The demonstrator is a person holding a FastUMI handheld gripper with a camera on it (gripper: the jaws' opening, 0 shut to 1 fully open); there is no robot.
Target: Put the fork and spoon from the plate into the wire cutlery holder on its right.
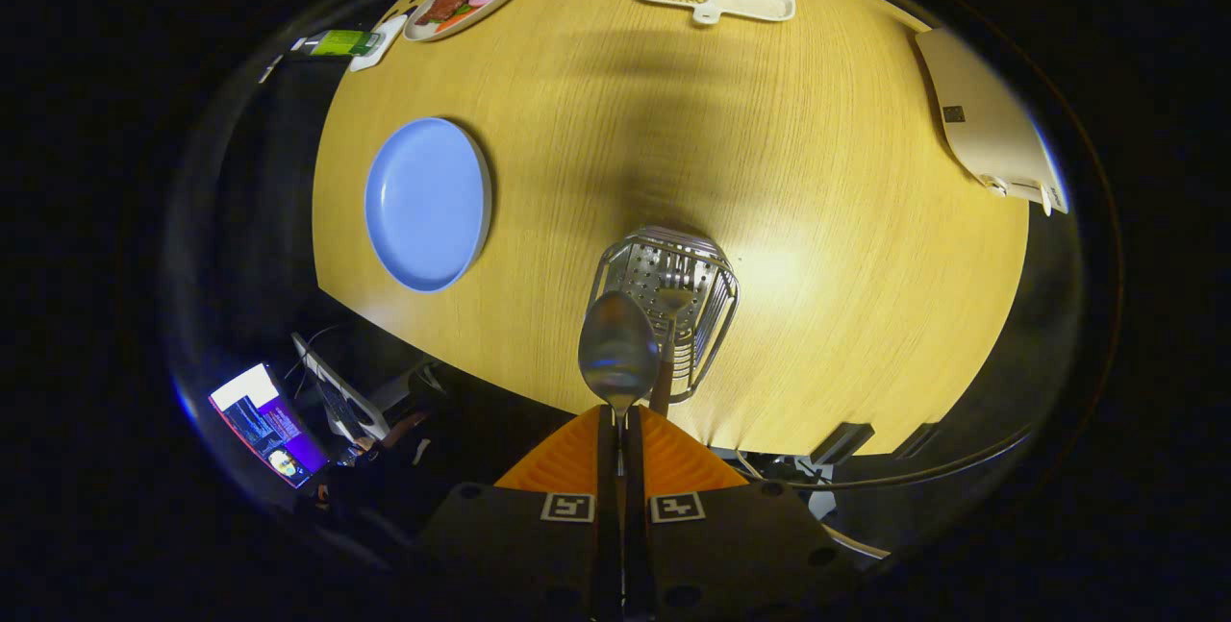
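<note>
Gripper (pixel 620 415) pinches spoon (pixel 617 353) seemingly above wire cutlery holder (pixel 673 300), fork (pixel 673 300) inside.

My gripper (pixel 620 430), seen along its own axis. Two orange fingers (pixel 567 459) with fine ribbing taper to a wedge at the tips. Behind the orange fingers sit two dark grey housing blocks, each carrying a small square black-and-white fiducial marker (pixel 567 507) near the inner edge. Round recessed holes dot the housings behind the markers. A narrow dark seam separates the halves.
</note>
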